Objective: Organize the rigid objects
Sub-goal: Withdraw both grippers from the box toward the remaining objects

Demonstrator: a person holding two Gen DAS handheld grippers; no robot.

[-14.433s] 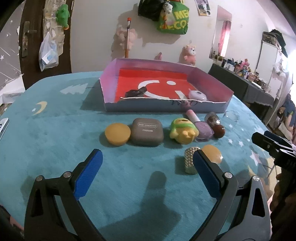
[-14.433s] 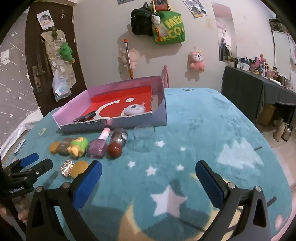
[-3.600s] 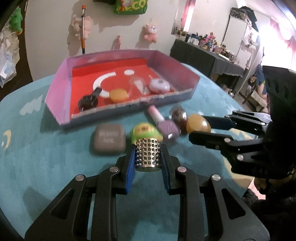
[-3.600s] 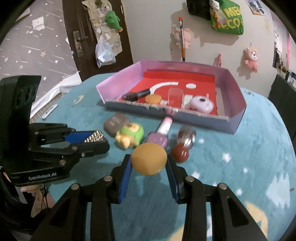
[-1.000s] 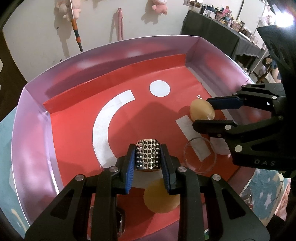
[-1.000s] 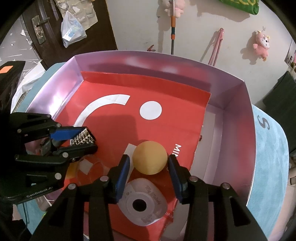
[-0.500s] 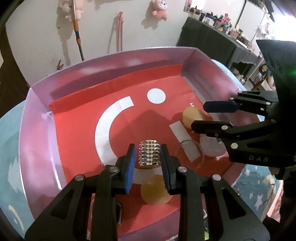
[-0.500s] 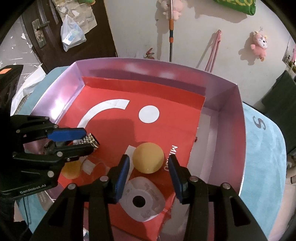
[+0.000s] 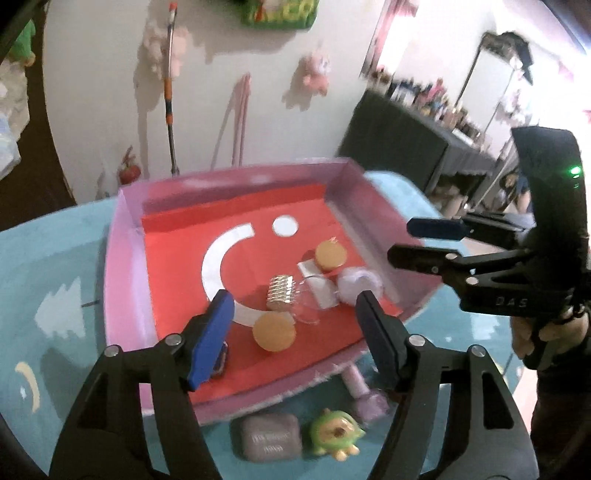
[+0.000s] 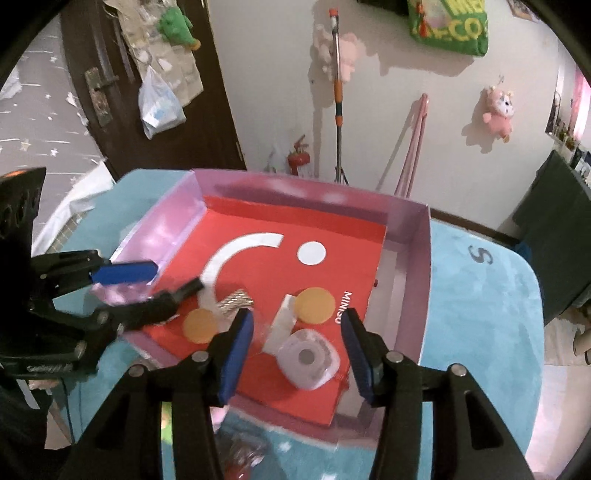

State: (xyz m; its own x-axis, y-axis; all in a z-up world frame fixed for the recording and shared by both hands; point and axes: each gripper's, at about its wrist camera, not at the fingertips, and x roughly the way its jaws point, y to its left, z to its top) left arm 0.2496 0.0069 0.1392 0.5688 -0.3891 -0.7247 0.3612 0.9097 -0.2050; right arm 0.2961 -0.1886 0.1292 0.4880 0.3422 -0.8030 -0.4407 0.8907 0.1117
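Pale wall (image 10: 424, 122), dark door (image 10: 122, 122)

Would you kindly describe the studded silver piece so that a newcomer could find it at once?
Start at the pink-walled box with the red floor on the teal tablecloth. Near the lower end of its white arc lies the small studded silver block, just beyond the nearer flat orange disc. It alone is metallic and bumpy; its neighbours are smooth.

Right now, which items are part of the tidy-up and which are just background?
Job:
pink box
studded cylinder
orange discs
white case
grey case
green toy
nail polish

Background:
pink plush
mop
green bag
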